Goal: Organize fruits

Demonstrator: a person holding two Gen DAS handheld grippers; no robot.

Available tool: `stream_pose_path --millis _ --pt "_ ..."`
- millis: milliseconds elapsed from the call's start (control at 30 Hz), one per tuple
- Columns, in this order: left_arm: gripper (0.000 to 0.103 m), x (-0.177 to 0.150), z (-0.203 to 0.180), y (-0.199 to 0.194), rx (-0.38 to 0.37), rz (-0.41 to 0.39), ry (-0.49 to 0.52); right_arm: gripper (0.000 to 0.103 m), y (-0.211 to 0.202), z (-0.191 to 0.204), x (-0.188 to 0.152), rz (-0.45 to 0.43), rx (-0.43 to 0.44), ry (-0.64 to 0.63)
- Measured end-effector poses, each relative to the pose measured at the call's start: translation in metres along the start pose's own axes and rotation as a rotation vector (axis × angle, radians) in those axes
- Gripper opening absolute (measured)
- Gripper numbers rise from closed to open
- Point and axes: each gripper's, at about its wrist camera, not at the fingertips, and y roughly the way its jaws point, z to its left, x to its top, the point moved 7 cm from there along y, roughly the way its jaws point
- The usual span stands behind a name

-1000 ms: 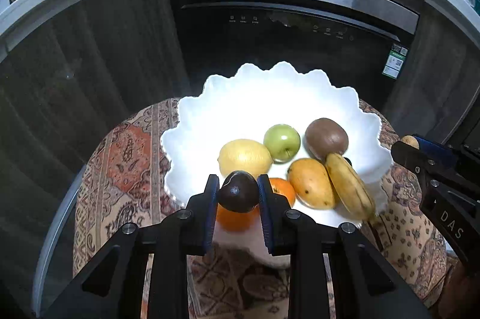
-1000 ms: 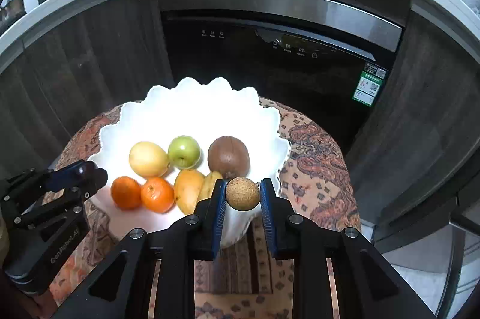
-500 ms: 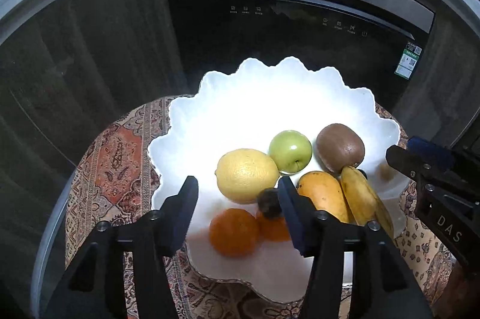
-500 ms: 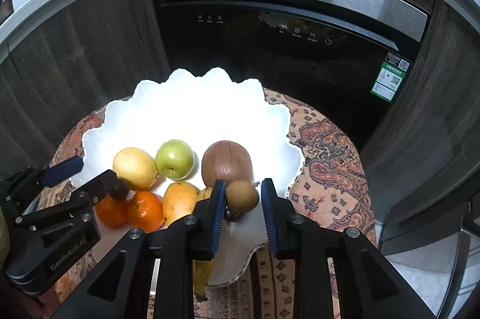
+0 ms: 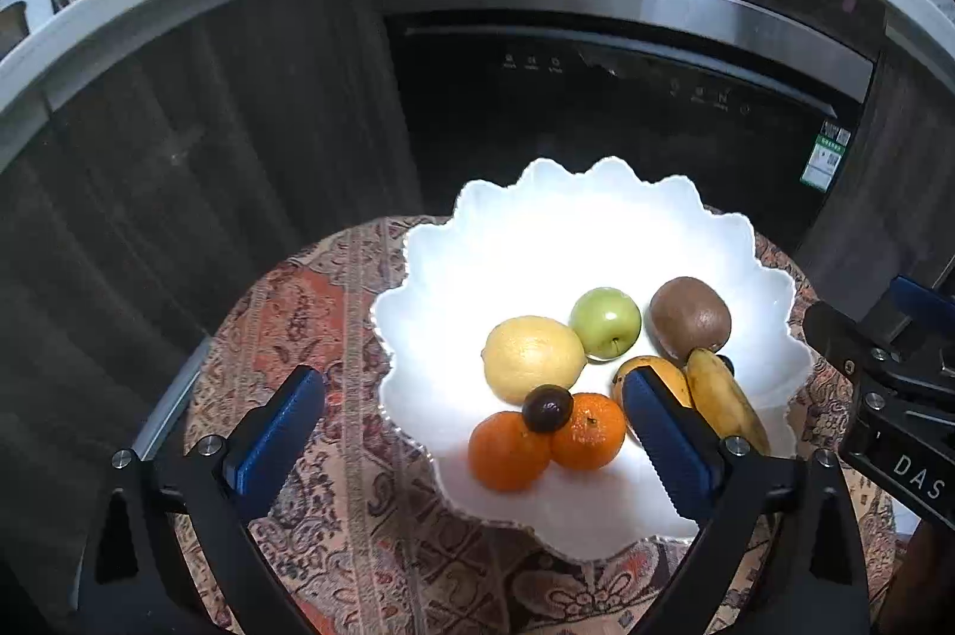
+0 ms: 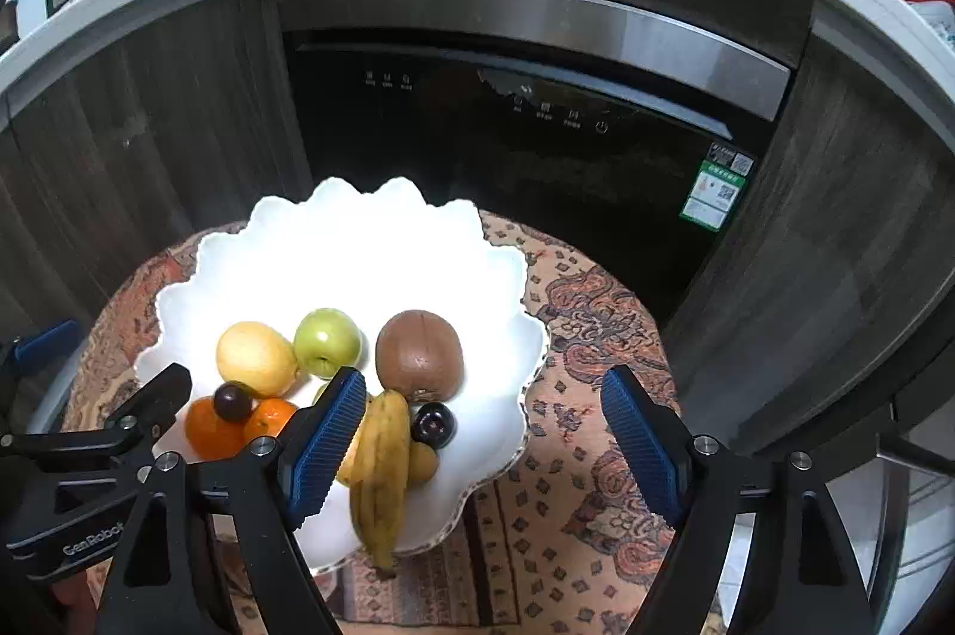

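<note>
Now both the left gripper (image 5: 471, 426) and right gripper (image 6: 483, 432) have just spread empty above the scalloped white bowl (image 5: 537, 229) of mixed fruit.

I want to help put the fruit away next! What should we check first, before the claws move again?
1. Left claw empty: ok, it has just been opening, nothing gripped.
2. Right claw empty: ok, it has just been opening, nothing gripped.
3. Dark plum settled: not ok, perched on two oranges, may roll.
4. Small brown fruit inside the plate: ok, beside the banana.
5. More fruit left off the plate: cannot tell.
</note>
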Motion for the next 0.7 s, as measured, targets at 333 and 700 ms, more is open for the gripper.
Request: stream_pose_path --millis 333,700 --pt "0.103 -0.009 0.009 -0.045 0.009 -0.02 -0.018 0.083 -0.045 0.004 -0.004 -0.039 0.007 0.017" --pt "0.103 -0.023 0.015 -0.088 0.026 -0.039 -0.02 0.083 -0.085 0.004 -0.018 -0.062 0.014 0.023"
